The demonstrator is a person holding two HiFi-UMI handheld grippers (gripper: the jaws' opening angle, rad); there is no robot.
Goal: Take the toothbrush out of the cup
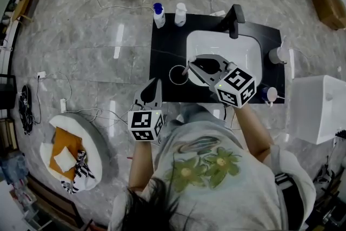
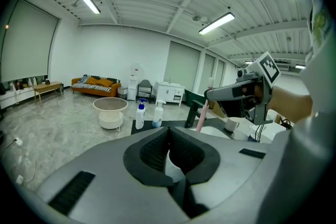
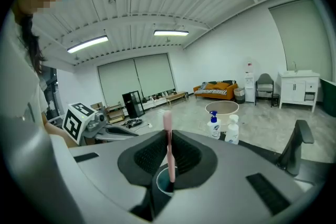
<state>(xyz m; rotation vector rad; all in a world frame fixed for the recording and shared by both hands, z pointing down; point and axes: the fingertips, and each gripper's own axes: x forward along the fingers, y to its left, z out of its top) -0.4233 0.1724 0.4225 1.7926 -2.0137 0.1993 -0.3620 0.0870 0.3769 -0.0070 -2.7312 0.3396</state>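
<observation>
Dark hair [image 1: 145, 204] and a flower-print shirt [image 1: 216, 170] of the person: lowest in the head view, face out of sight.

Left gripper [image 1: 157, 83]: held at the desk's near edge, just beside the cup, apart from it. Jaws closed tip to tip on nothing; in the left gripper view [image 2: 168, 128] only a white sliver of the cup [image 2: 170, 162] shows through the hollow behind the tips.

Right gripper [image 1: 188, 66]: reaches from the sink side to above the cup's rim [image 1: 170, 76]. Jaws clamped on the pink toothbrush [image 3: 168, 139], upright between the pads.

Toothbrush, lower end: dark, lies within the cup's mouth [image 3: 159, 182] in the right gripper view; contact with the cup's inside cannot be told. In the left gripper view its lower part [image 2: 201, 119] is cut off by the gripper body.

Desk [image 1: 162, 51]: black, with white sink [image 1: 216, 43], black tap [image 1: 234, 20], two bottles [image 1: 158, 15] [image 1: 180, 13] at the far edge.
</observation>
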